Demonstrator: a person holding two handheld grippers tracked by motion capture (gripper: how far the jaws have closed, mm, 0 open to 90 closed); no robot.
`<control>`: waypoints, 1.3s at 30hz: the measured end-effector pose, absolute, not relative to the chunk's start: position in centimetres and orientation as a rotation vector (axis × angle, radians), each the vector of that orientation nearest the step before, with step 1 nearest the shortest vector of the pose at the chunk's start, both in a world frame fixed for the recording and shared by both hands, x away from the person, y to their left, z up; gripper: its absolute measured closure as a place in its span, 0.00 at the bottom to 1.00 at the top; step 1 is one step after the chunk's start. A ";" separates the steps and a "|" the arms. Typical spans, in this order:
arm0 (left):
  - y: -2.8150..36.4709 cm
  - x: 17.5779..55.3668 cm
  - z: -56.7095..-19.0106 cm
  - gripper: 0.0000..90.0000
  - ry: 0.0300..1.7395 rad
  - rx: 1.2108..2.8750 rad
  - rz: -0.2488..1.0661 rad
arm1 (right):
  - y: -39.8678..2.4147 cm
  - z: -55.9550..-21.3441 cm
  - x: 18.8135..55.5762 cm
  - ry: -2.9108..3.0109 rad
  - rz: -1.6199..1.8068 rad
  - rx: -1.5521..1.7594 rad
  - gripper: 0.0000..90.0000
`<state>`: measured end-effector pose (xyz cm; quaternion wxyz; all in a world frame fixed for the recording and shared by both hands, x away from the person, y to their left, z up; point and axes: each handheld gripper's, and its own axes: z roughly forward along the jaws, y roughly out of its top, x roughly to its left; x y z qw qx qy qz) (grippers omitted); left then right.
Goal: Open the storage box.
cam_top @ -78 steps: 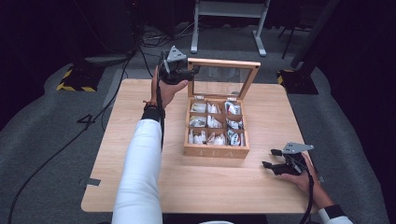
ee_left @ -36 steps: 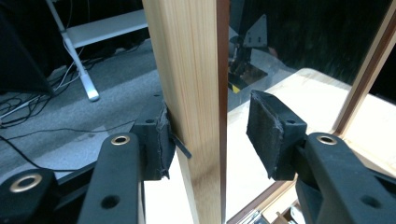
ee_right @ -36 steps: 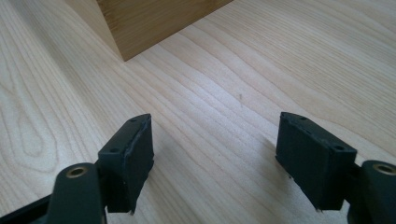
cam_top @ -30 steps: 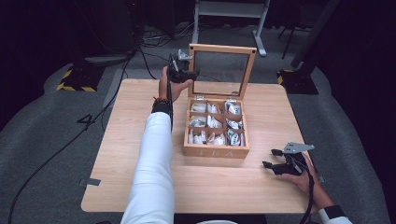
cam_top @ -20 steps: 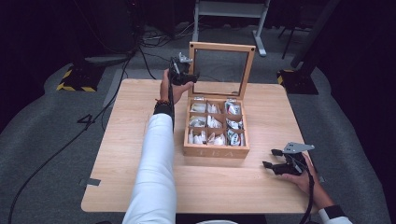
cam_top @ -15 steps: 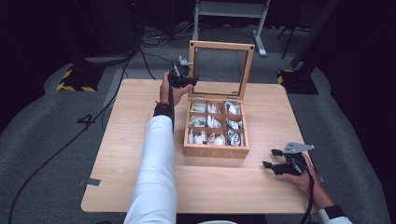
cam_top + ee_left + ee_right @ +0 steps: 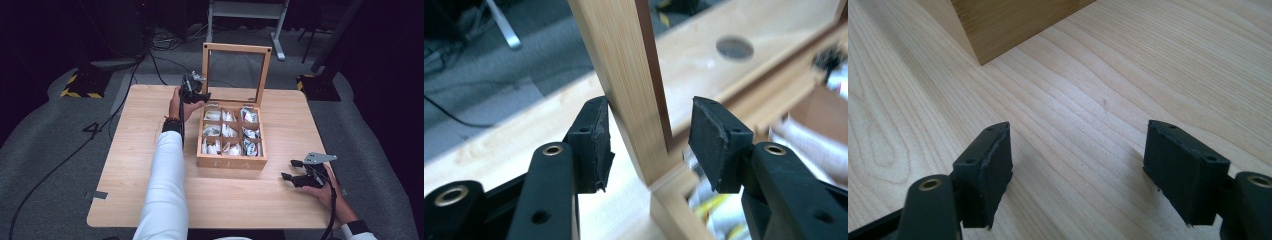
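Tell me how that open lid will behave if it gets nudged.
The lid stands upright on its rear edge, so it will probably swing rather than slide. Its wooden frame looks stiff; the clear pane may be fragile. The full box likely stays put.

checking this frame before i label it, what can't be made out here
- Packets in the box, high view: too small to read their print.
- Left gripper on the lid frame, left gripper view: the left pad meets the wood, the right pad stands off; a real clamp cannot be told.
- Box's inside, left gripper view: blurred, cut off by the right edge.
- Right gripper, right gripper view: open over bare table; box cut off by the top edge.
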<state>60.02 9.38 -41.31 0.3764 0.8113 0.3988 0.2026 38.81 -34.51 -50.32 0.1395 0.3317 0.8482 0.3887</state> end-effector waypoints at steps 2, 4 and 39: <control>9.5 59.7 -42.1 0.54 1.037 2.084 0.518 | -34.5 -50.3 38.8 2.450 1.120 0.956 0.31; 9.6 59.4 -42.4 0.54 1.034 2.077 0.506 | -34.5 -50.3 38.8 2.450 1.118 0.953 0.31; 17.2 43.4 -41.3 0.19 0.818 2.190 0.596 | -34.4 -46.1 38.5 2.394 1.238 0.894 0.39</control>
